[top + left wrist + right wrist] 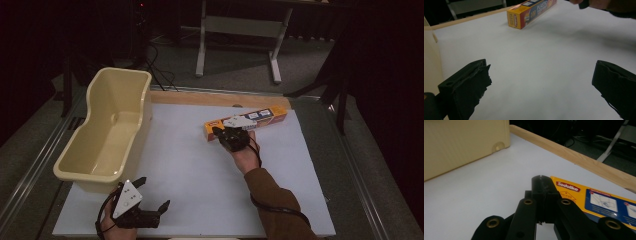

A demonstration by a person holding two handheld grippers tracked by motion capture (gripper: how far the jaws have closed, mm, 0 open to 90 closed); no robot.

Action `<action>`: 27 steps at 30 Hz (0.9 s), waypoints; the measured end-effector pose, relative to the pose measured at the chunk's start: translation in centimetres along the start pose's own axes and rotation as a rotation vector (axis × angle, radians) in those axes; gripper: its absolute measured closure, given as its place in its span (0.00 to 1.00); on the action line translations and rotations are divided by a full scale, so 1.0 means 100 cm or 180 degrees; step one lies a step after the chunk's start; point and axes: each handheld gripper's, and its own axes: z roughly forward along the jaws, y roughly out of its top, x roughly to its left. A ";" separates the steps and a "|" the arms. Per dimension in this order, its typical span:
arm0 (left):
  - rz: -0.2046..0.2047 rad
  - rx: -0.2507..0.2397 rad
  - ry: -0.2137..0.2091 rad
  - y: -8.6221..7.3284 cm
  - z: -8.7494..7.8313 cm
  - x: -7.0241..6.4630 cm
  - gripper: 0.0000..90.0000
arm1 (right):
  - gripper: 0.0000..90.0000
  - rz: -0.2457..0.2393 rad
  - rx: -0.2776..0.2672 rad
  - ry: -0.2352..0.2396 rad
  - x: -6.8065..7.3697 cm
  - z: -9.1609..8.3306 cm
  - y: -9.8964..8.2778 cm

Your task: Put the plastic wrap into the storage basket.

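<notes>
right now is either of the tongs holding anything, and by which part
Nothing is held. The right tongs are shut on themselves with no part of the yellow box between them, just above its near end. The left tongs stand open over bare white table.

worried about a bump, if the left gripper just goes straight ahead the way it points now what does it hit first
Probably nothing soon: the open left gripper looks along bare white table. Farther on lies the yellow box, slightly left of that line; depth is hard to judge.
</notes>
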 end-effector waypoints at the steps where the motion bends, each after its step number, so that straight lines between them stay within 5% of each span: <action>1: -0.0004 -0.0011 0.0004 0.000 0.000 0.000 0.01 | 1.00 0.0025 0.0015 0.0003 0.000 0.004 0.000; 15: 0.0029 0.0024 0.0021 0.000 0.001 0.000 0.01 | 1.00 0.0168 0.0159 -0.0105 -0.016 0.063 0.018; 27: -0.0021 -0.0035 0.0008 -0.001 -0.001 0.001 0.01 | 1.00 0.0263 0.0449 -0.0300 -0.022 0.102 0.025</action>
